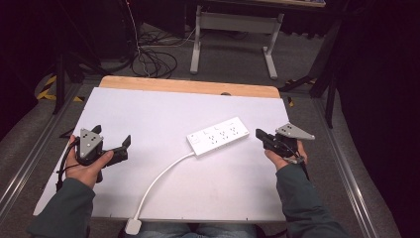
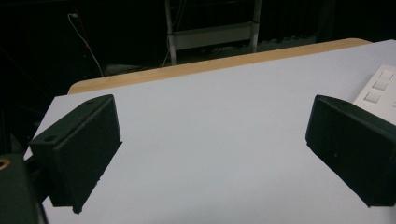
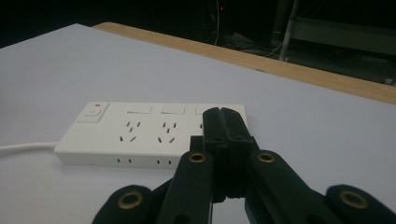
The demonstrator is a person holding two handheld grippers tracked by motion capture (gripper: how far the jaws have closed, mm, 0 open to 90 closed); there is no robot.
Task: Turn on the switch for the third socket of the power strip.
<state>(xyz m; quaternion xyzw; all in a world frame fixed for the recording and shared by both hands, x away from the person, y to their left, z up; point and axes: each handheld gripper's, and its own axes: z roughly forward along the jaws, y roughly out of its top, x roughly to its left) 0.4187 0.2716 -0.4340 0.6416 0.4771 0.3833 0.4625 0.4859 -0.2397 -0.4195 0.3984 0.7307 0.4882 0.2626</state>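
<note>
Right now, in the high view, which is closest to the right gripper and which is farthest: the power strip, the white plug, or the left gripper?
1. power strip: just beside the right gripper, mid-table.
2. white plug: at the table's near edge, on its cord's end.
3. left gripper: far across, on the table's left side.

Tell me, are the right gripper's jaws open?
No, the right gripper has its two black jaws pressed together, pointing at the power strip.

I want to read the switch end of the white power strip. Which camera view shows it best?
The right gripper view: the power strip lies close, its switch and socket rows sharp. The high view shows the whole strip and its cable, but small. The left gripper view catches just a corner.
</note>
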